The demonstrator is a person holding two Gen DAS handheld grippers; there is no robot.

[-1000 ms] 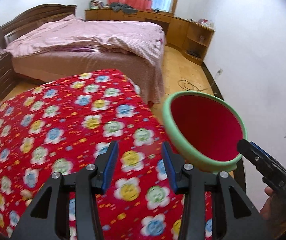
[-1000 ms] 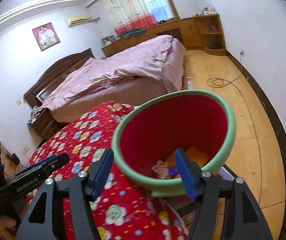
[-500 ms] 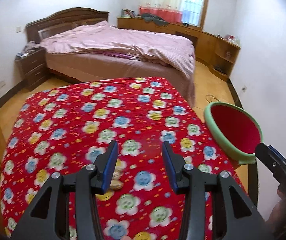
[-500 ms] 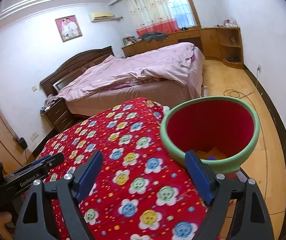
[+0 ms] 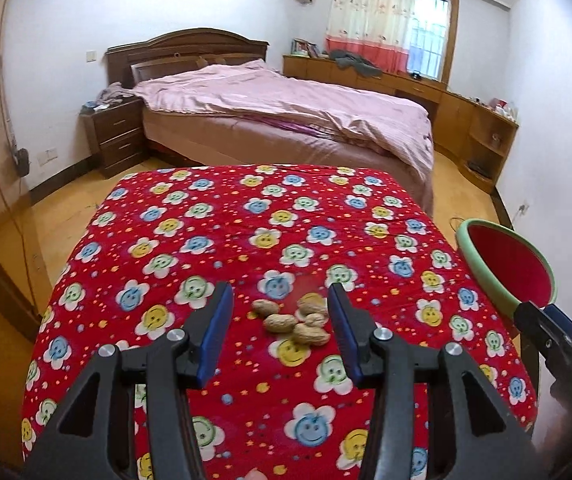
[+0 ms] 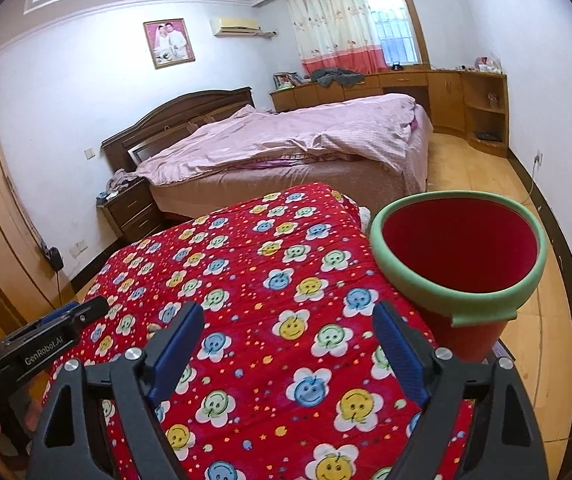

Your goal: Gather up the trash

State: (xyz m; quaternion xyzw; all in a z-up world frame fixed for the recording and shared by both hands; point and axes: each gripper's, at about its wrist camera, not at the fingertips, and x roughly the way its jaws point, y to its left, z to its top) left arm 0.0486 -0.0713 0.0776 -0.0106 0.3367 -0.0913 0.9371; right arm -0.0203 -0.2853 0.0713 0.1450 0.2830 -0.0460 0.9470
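A small pile of tan peanuts in their shells is lying on a surface covered by a red quilted cloth printed with smiling flowers. The left tongs, black with blue pads, are hovering above the cloth with the peanuts showing in the gap between their tips; their jaws have just been opening a little, are standing partly apart, and are gripping nothing. The right tongs are hanging over the cloth nearer the surface's right edge, their jaws wide apart after just opening, with only cloth showing between them. A round red waste bin with a pale green rim is standing just beside the right edge of the surface, its mouth open. Beyond the surface, a wooden bed with a rumpled pink cover is filling the middle of the room.
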